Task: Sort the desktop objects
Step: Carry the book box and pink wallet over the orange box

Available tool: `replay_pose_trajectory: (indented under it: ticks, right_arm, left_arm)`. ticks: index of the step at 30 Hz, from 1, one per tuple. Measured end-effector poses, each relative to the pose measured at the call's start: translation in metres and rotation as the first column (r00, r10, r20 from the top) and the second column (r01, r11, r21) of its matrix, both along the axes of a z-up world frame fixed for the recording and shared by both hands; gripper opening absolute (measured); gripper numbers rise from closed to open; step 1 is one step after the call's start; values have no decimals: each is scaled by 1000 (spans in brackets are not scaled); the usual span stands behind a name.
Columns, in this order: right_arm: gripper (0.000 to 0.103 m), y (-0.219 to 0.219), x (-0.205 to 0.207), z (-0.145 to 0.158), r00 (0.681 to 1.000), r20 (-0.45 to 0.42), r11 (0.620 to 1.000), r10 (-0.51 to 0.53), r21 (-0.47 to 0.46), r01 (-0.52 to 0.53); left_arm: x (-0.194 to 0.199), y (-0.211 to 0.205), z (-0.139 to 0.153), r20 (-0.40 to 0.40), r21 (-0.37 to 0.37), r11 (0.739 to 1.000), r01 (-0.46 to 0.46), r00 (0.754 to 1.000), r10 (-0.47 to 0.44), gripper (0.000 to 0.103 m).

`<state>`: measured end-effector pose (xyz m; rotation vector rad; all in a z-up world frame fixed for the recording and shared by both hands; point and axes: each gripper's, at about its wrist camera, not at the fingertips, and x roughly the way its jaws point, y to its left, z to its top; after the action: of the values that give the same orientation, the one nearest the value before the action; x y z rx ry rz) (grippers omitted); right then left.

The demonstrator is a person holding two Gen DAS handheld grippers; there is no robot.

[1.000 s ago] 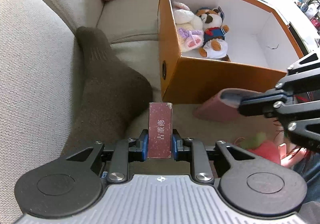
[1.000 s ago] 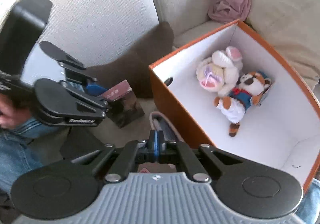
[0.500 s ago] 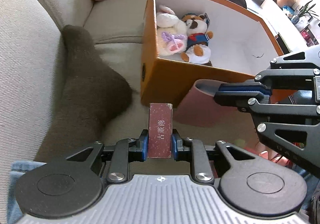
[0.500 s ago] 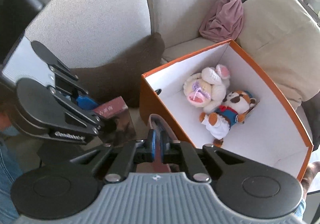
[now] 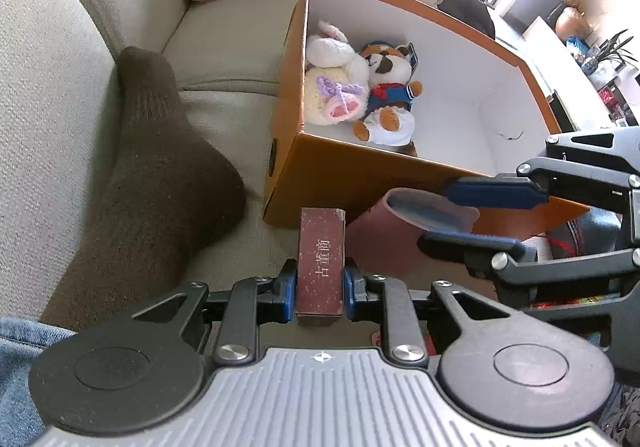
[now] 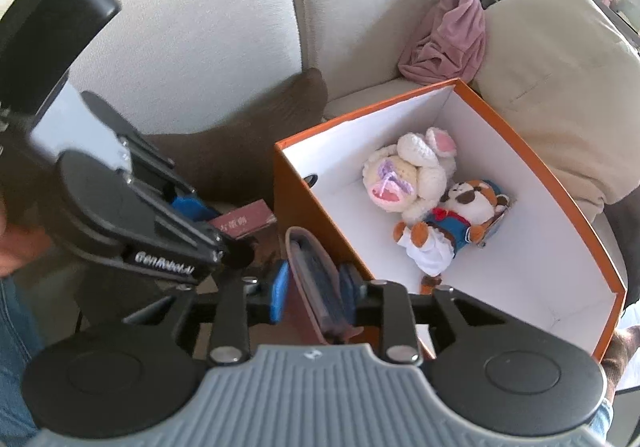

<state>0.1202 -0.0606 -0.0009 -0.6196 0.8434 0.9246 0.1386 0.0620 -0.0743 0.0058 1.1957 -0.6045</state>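
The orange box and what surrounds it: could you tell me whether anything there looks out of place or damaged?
A sock-clad foot rests on the sofa beside the orange box, odd among things being sorted. The small maroon box in the left gripper has a frayed top corner.

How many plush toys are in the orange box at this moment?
2. A white crocheted bunny lies near the corner of the orange box, and a red-panda plush lies touching it. Nothing else shows inside, though the near wall hides some floor.
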Motion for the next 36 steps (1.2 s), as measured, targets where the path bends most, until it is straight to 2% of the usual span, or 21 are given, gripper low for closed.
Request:
replay_pose_trajectory:
  ticks: [4, 7, 11, 14, 17, 22, 24, 26, 28, 31, 34, 36]
  right_arm:
    - [37, 6, -3, -2, 999, 15, 999, 31, -11, -31]
    - [39, 13, -10, -4, 997, 45, 996, 66, -62, -63]
    - [36, 15, -22, -3, 989, 82, 986, 121, -121, -111]
    - [37, 16, -26, -5, 979, 106, 972, 174, -175, -154]
    - [39, 21, -28, -5, 962, 91, 944, 257, -237, -230]
    - [36, 38, -19, -7, 957, 85, 922, 276, -304, -239]
    - [36, 41, -17, -5, 954, 60, 911, 294, -319, -261]
    - [24, 40, -15, 3, 957, 9, 915, 289, -297, -273]
    - [20, 38, -15, 7, 960, -36, 918, 278, -285, -276]
    - [22, 39, -21, 2, 959, -23, 907, 283, -320, -276]
    - [23, 40, -22, -2, 952, -101, 893, 289, -329, -306]
    - [23, 42, -20, -3, 955, -105, 898, 277, -326, -296]
  left_arm:
    - [0, 2, 0, -1, 0, 1000, 1, 1000, -1, 26]
    - [-1, 4, -1, -15, -6, 1000, -9, 1000, 9, 26]
    - [-4, 4, 0, -20, -4, 1000, -9, 1000, 9, 26]
    - [-7, 3, 0, -39, -14, 1000, 1, 999, -2, 26]
    - [-11, 0, -1, -31, 5, 1000, 11, 999, -11, 25]
    - [-12, -2, -1, -27, 10, 1000, 19, 999, -19, 25]
    - [-12, -2, -1, -28, 10, 1000, 19, 999, -19, 25]
    - [-13, -2, -1, -27, 10, 1000, 20, 999, -20, 25]
    - [-13, -2, -1, -27, 10, 1000, 19, 999, -19, 26]
    - [-13, -3, -1, -24, 12, 1000, 23, 999, -22, 26]
    - [-13, -2, -1, -28, 10, 1000, 21, 999, -20, 25]
    - [-12, -1, -1, -32, 9, 1000, 21, 999, -21, 25]
